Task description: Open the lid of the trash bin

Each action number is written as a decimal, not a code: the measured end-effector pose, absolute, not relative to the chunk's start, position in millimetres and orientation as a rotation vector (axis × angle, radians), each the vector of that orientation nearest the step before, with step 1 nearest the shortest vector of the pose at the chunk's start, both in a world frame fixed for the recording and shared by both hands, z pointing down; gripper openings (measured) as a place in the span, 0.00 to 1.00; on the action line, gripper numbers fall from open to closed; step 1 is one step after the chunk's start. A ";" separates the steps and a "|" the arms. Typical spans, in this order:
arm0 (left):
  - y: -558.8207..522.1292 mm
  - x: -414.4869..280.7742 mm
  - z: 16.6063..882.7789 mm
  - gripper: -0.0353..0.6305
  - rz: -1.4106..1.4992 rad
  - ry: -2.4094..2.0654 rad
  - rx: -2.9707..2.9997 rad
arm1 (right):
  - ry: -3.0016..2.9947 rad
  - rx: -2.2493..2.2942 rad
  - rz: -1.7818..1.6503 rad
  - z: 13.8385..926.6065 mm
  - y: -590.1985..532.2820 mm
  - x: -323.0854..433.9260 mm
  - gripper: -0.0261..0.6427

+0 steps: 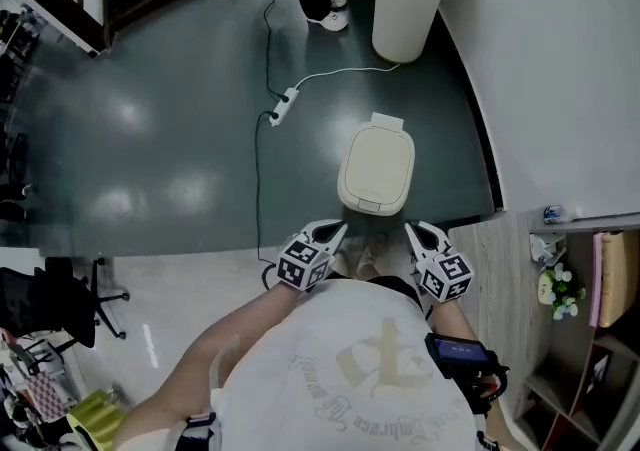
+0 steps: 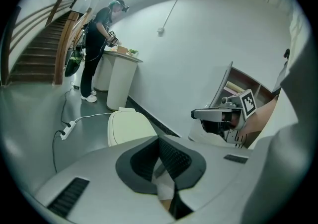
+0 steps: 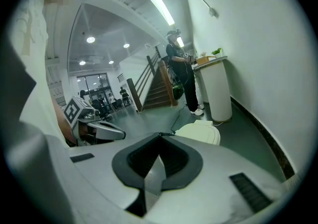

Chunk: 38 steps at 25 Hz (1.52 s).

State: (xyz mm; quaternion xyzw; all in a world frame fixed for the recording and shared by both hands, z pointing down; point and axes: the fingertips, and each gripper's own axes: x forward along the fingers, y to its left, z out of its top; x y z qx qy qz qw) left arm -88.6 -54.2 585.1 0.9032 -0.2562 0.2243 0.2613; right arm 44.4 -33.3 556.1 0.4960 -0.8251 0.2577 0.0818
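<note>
Approach step, no contact yet. The trash bin [image 1: 376, 201] is standing on the floor just ahead of the person, with its lid [image 1: 377, 161] lying flat and closed. The left gripper [image 1: 337, 229] is hovering near the bin's front-left corner and the right gripper [image 1: 413, 229] near its front-right, both apart from it. Both grippers are closed tip to tip, holding nothing. Next move, my guess: bringing one gripper down to the lid's front edge, hooking under the lip or pressing the front tab, then lifting toward the hinge at the bin's far side. I can't tell the latch type from here.
</note>
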 end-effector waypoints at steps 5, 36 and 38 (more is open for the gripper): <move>-63.5 -72.9 593.5 0.07 0.657 -0.677 2.452 | -2.464 1.460 0.801 566.3 -45.0 54.1 0.05; -99.4 -9.3 686.5 0.07 0.944 -0.630 2.321 | -2.475 1.281 0.896 613.1 -111.9 93.8 0.05; -99.3 -7.2 693.9 0.07 0.962 -0.628 2.309 | -2.478 1.272 0.901 614.8 -113.7 95.2 0.05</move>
